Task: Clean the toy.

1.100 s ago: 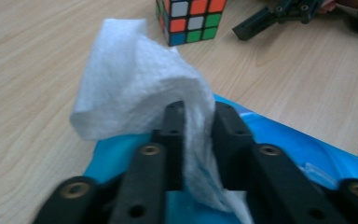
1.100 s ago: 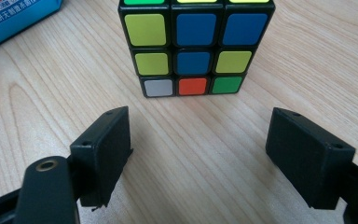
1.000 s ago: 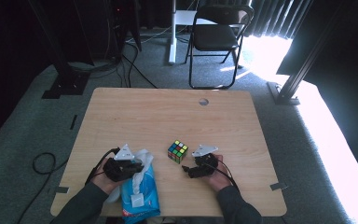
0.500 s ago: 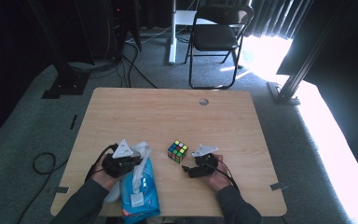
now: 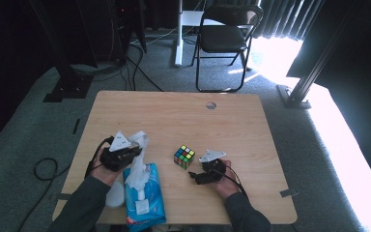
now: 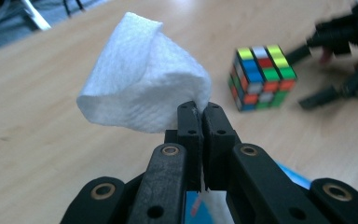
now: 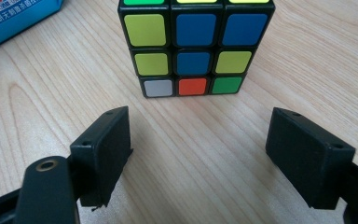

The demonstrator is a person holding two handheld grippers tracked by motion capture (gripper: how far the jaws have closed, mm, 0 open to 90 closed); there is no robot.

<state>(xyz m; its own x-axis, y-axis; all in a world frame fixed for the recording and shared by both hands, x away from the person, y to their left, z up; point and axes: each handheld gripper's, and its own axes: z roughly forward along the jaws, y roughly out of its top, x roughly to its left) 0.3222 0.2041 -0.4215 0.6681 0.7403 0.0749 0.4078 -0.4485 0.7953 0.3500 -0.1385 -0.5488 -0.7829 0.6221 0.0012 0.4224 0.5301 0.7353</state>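
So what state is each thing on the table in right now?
Left claw: shut on the white tissue.
White tissue: pulled partly up out of the pack.
Blue tissue pack: lying flat, open on top.
Multicoloured puzzle cube: scrambled, resting free.
Right claw: open, facing the cube.

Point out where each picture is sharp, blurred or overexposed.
High view: sunlight overexposes the grey carpet floor at right; the left is dark. Left gripper view: the white tissue sheet is sharp, the right gripper beyond blurred. Right gripper view: the multicoloured puzzle cube and wooden table are crisp.
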